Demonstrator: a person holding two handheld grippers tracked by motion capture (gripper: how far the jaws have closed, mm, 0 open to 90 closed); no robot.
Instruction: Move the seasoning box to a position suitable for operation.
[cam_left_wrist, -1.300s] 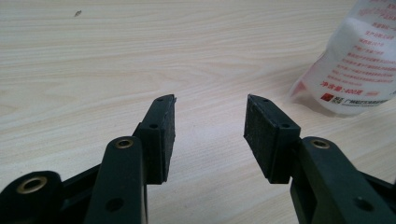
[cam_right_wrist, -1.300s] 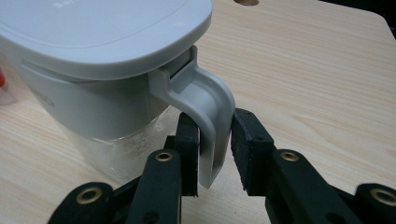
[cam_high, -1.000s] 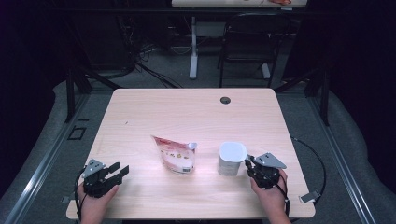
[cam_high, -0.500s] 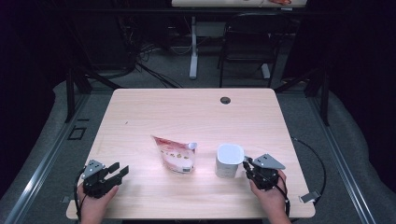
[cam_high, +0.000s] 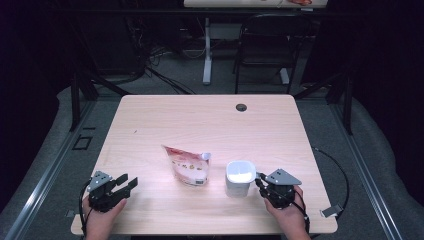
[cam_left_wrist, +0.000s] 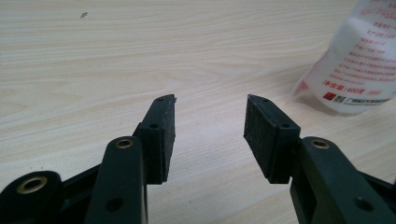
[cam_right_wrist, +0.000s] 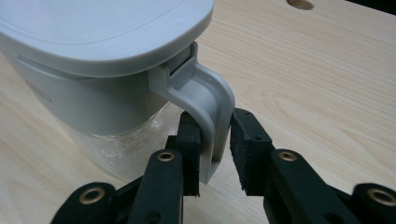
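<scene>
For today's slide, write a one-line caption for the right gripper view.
The right gripper closes its black jaws on the grey handle of a lidded white jug standing on a wooden table.

1. The pouch (cam_left_wrist: 355, 60), lying just inside the near half of the desk (cam_high: 210, 125), carries rows of small red printing on its white face in the left gripper view; the characters are too small and blurred to read.
2. Near the pouch's lower edge stands a small red square mark followed by a red line that seems to end in "400"; the rest cannot be made out.
3. In the high view the pouch (cam_high: 187, 165) shows only a red-and-white pattern, nothing legible.
</scene>
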